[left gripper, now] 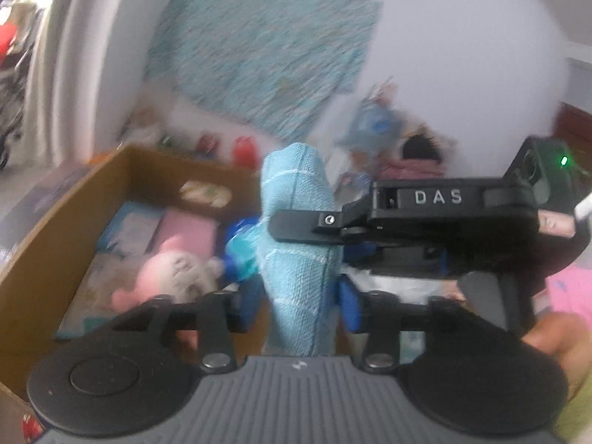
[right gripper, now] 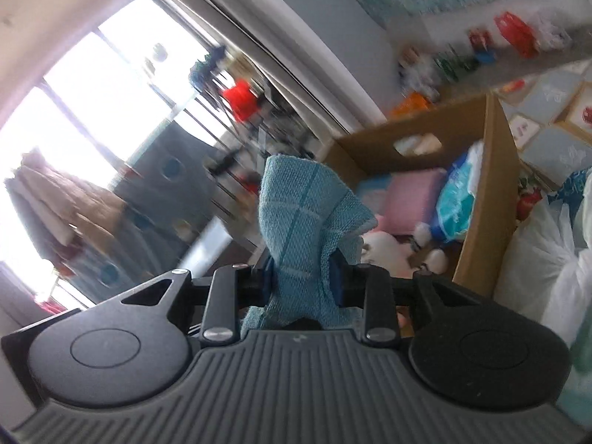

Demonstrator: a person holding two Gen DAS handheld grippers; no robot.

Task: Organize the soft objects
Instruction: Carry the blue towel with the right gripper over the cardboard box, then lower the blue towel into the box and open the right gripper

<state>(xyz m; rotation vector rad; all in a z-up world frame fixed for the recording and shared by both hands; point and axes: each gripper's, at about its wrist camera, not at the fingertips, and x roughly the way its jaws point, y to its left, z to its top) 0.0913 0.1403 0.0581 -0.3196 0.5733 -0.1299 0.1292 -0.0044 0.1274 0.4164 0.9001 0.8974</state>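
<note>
1. The right tongs [right gripper: 301, 283] are narrow and clamped on a light blue woven cloth with pale grid lines [right gripper: 303, 214]; its blue pads press the fabric from both sides, and the cloth stands up out of them in a bunched fold.

2. In the left wrist view the same cloth [left gripper: 299, 244] rises between the left tongs [left gripper: 299, 305], whose blue pads stand apart on either side of it. They look parted, with no clear pinch on the fabric, though blur makes contact hard to rule out.

3. The right tongs reach in from the right of that view [left gripper: 296, 227] and grip the cloth midway up, so I judge the cloth hangs from the right side alone.

4. The open brown cardboard box [left gripper: 74, 199] is just beyond and to the left. Already in it: a pink and grey plush toy [left gripper: 170, 273], a pink folded cloth [left gripper: 185, 233] and a pale blue folded piece, plus a blue plastic pack [right gripper: 457, 203] near the box's right wall.

5. Progress: several soft things are boxed; this cloth is in the air near the box's rim, not yet inside. Other fabrics remain outside the box, such as pink material at the right edge.
</note>
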